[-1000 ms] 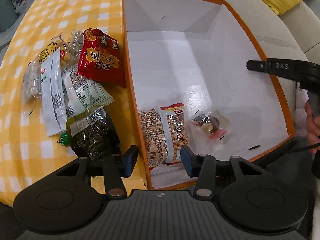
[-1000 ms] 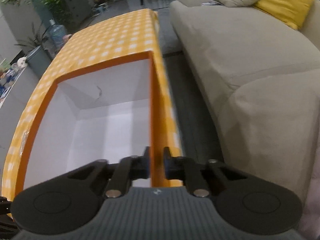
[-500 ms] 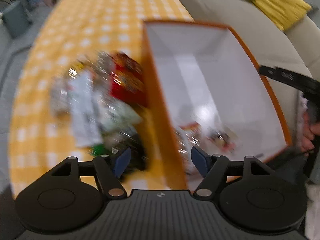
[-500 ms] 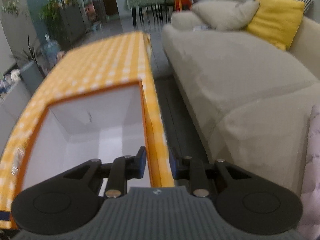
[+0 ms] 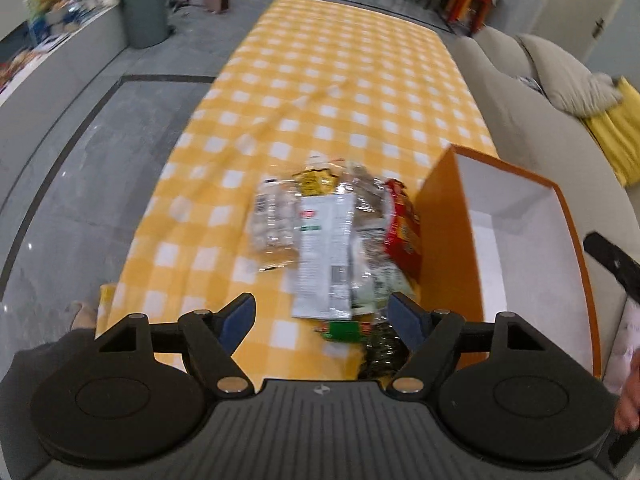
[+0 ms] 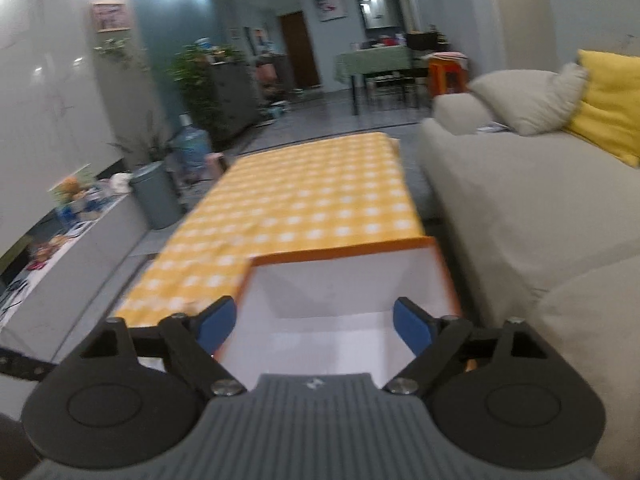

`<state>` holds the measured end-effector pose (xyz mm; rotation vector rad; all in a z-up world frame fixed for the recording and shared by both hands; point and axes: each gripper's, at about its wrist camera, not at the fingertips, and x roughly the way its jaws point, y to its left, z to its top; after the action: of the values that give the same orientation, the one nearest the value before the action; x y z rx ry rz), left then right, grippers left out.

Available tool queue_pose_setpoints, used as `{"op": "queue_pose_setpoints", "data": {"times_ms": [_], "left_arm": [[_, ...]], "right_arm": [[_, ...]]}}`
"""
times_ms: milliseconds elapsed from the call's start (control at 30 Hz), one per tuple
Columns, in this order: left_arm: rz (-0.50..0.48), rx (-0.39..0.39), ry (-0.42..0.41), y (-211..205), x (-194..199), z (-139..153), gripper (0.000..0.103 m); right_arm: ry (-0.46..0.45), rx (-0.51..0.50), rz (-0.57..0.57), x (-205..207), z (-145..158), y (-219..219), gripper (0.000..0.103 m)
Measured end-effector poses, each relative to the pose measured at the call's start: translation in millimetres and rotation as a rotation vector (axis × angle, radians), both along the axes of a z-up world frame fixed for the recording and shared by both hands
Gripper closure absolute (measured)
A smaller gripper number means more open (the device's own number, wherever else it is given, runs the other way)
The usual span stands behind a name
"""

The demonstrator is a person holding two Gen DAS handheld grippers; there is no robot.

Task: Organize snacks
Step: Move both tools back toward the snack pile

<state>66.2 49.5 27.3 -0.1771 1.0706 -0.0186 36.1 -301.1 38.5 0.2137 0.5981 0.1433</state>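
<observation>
A pile of snack packets lies on the yellow checked tablecloth (image 5: 320,92): a white packet (image 5: 325,256) in the middle, a red bag (image 5: 402,226) against the box, a clear packet (image 5: 270,226) at the left, a dark green one (image 5: 360,334) nearest me. The orange box (image 5: 444,240) with white inside stands right of the pile. My left gripper (image 5: 322,318) hovers above the near end of the pile, its jaws opening, nothing between them. My right gripper (image 6: 315,324) hangs over the box (image 6: 340,256), jaws opening and empty.
A beige sofa (image 6: 520,200) with a yellow cushion (image 6: 608,104) runs along the table's right side. A grey bin (image 5: 144,12) and a low white counter (image 5: 48,60) stand at the left across the floor. The far half of the tablecloth holds no objects.
The left gripper rose and swung left from the box to over the packet pile, jaws widening. The right gripper let go of the box's wall, opened wide and lifted.
</observation>
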Motion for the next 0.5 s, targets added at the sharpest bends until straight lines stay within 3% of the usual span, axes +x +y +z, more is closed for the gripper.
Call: {"op": "queue_pose_setpoints", "data": {"times_ms": [167,300,400,500], "left_arm": [[0.042,0.031,-0.017,21,-5,1,0.015],[0.085,0.090,-0.089,35,-12,0,0.015],[0.093,0.094,-0.063,46,-10,-8,0.015],[0.142,0.019,-0.009,59,-7,-18,0.015]], "right_arm": [[-0.010,-0.011,0.173,-22,19,67,0.014],[-0.031,-0.074,0.344,-55,14,129,0.017],[-0.042,-0.222,0.413,-81,-6,176,0.020],[-0.039,-0.370,0.389,-90,-31,212,0.021]]}}
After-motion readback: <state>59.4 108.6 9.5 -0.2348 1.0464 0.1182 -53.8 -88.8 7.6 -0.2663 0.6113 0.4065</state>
